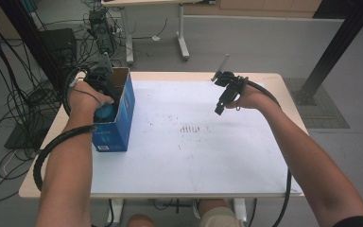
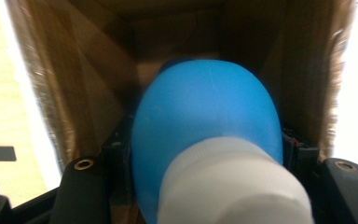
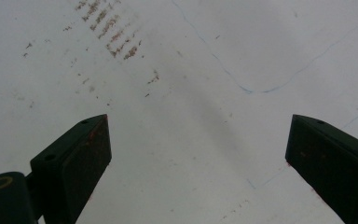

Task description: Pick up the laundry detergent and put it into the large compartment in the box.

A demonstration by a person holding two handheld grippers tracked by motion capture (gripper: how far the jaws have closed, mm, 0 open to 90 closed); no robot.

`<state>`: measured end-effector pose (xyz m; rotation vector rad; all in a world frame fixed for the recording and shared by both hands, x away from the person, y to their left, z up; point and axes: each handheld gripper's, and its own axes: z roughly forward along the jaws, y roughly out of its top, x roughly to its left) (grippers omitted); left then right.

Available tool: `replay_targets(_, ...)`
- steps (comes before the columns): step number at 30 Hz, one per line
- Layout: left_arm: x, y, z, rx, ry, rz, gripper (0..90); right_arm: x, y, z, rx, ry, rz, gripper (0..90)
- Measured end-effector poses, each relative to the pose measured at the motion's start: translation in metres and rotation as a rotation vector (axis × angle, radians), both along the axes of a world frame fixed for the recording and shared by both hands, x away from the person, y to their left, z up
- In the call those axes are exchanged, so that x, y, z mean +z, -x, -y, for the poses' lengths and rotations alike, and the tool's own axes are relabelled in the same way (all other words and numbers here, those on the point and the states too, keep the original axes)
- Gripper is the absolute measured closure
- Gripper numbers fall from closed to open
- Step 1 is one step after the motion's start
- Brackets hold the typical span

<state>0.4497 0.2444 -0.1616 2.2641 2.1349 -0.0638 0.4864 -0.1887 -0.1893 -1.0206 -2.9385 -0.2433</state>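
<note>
1. left gripper (image 1: 105, 97) — black two-jaw tool in the person's left hand (image 1: 87, 97), pointed down into the open top of a box at the left edge of the table. its jaws are pinching a blue object on both flanks; in the left gripper view the black jaws stand tight against the object's left and right sides.
2. blue rounded plastic bottle with a white cap (image 2: 207, 135) — held between the left gripper's jaws, cap end nearest that gripper's camera, blue body running away from it down into the box. in the high view a patch of the blue body (image 1: 106, 112) shows just below the left hand, inside the box mouth.
3. blue cardboard box with a brown unprinted inside (image 1: 123, 118) — upright, open at the top, directly beneath and around the left gripper. its brown inner walls (image 2: 88, 79) close in on both sides of the held bottle and behind it.
4. right gripper (image 1: 222, 101) — black two-jaw tool in the person's right hand (image 1: 250, 98), held above the table well to the right of the box, jaws tilted downward. jaws spread wide — in the right gripper view (image 3: 198, 154) nothing lies between them.
5. white table sheet with brown scuff marks (image 1: 194, 142) — directly below the right gripper; the scuff marks (image 3: 114, 32) and a thin blue line (image 3: 247, 88) lie ahead of its jaws.
6. black cable (image 1: 56, 146) — trails from the left gripper along the left forearm.
</note>
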Motion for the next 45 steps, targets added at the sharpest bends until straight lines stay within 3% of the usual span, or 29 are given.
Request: replay_targets(45, -0.0008, 0.005, -0.0018, 0.018, 0.004, 0.015, 37.4, 0.0019, 0.0052, -0.0013, 0.008, -0.01, 0.014, 6.4)
